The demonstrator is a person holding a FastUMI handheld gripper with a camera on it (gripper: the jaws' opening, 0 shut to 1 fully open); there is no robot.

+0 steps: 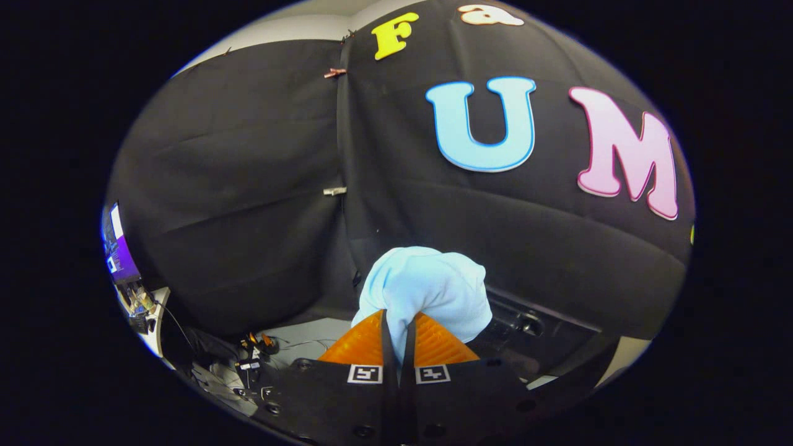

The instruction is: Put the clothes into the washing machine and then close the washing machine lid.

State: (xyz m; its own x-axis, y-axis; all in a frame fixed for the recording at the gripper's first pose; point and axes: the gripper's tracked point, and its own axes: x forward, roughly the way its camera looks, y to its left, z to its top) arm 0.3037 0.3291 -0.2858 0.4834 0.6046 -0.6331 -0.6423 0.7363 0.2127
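Gripper [397,322]: fingers nearly closed, clamped on a bunched pale blue cloth [427,291]; cloth is held aloft at the fingertips, bulging toward 12 and 1 o'clock; a dark machine panel [526,325] is seen beyond at 3 o'clock; cables [260,344] are seen at 9 o'clock.

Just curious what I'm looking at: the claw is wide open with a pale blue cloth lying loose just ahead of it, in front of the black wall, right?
Not quite. The gripper view shows the claw shut on the pale blue cloth, its fingers pinching it. The cloth bunches just ahead of them, in front of the black wall.
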